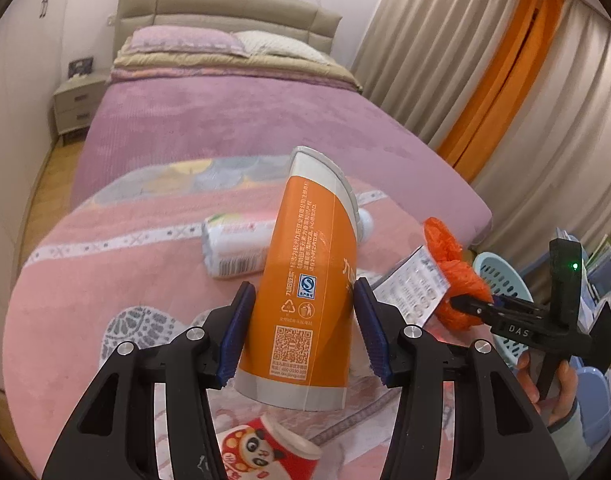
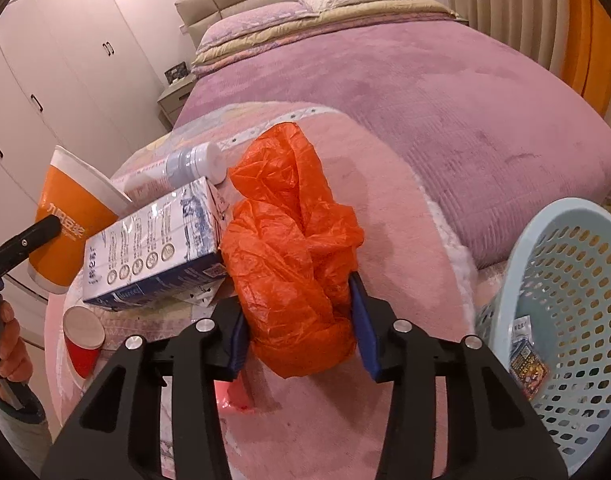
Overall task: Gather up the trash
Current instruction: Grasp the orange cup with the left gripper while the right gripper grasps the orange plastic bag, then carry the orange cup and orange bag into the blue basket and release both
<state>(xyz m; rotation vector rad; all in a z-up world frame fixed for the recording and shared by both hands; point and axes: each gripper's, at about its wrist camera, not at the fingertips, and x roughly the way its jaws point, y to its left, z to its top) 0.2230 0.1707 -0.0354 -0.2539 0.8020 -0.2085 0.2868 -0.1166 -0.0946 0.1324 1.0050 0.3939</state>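
Note:
My left gripper is shut on a tall orange paper cup, its blue pads pressing both sides; the cup hangs tilted above the pink blanket. The same cup shows at the left of the right wrist view. My right gripper is shut on a crumpled orange plastic bag that bulges up between its pads. In the left wrist view the right gripper pinches that bag at the right. A hand holds each gripper's handle.
On the blanket lie a blue-and-white carton, a white bottle, a tissue pack and a red panda cup. A pale blue perforated basket stands at the right bed edge with a wrapper inside.

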